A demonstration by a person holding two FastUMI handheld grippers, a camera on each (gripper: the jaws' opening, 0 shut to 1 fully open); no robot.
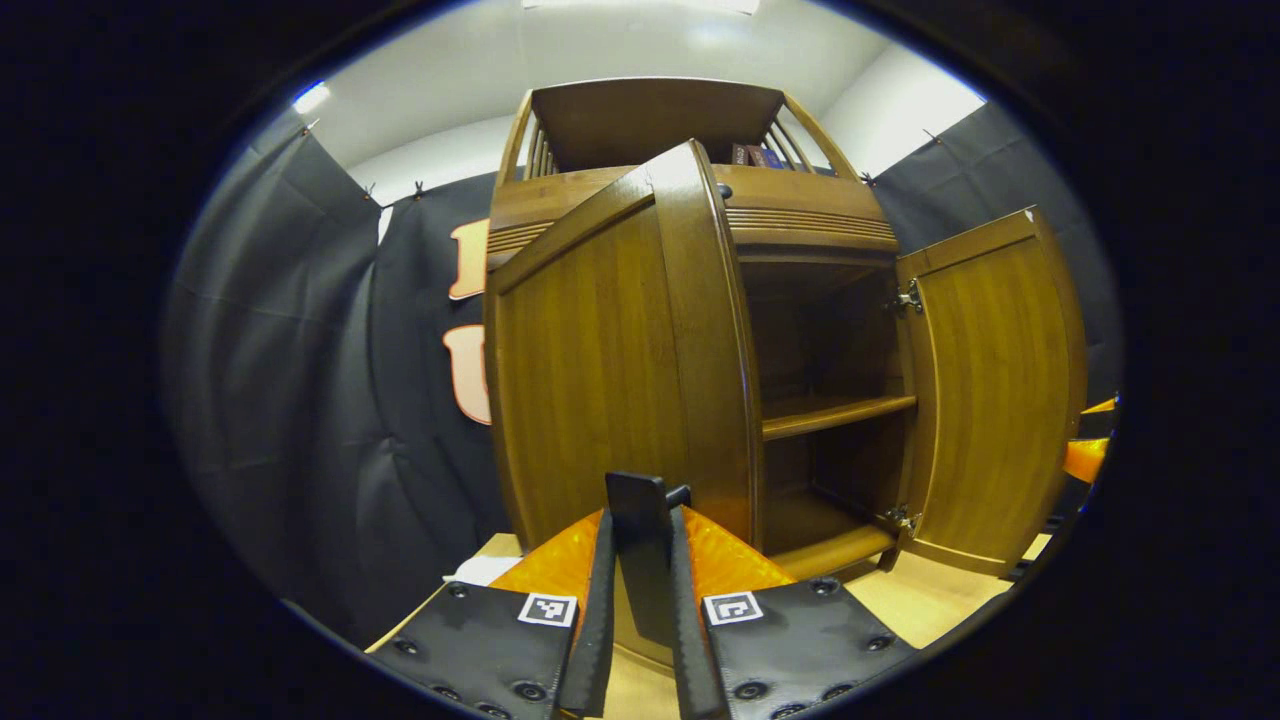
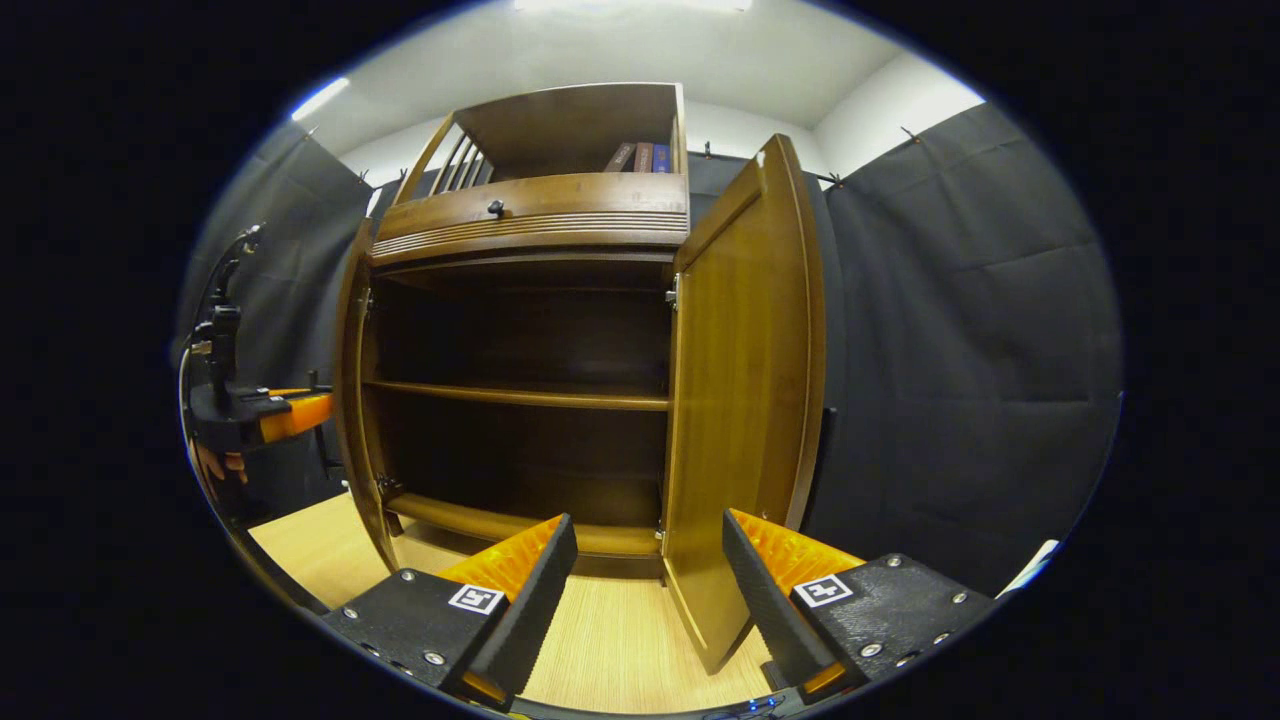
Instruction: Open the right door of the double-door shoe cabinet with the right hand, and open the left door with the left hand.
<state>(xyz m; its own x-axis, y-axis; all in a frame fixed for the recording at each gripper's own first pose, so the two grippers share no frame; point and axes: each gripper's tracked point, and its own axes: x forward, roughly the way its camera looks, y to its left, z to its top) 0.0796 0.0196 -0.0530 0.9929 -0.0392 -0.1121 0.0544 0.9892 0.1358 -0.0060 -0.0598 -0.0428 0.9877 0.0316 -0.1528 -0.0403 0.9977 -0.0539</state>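
Wooden floor (image 2: 600, 640); right door (image 2: 745, 400) apparently between tool (image 2: 650, 590) fingers.

The left gripper (image 1: 642, 600) has two wedge-shaped fingers with serrated inner faces, each mounted on a flat plate studded with round screws and carrying a small square black-and-white marker (image 1: 548, 609) near its inner corner. The right gripper (image 2: 648, 590) has the same build: ribbed wedge fingers, screw-studded plates, and a square marker (image 2: 822, 591) on each. In the right gripper view, the left gripper's body (image 2: 250, 410) appears as a dark block with an upright post and a thin cable.
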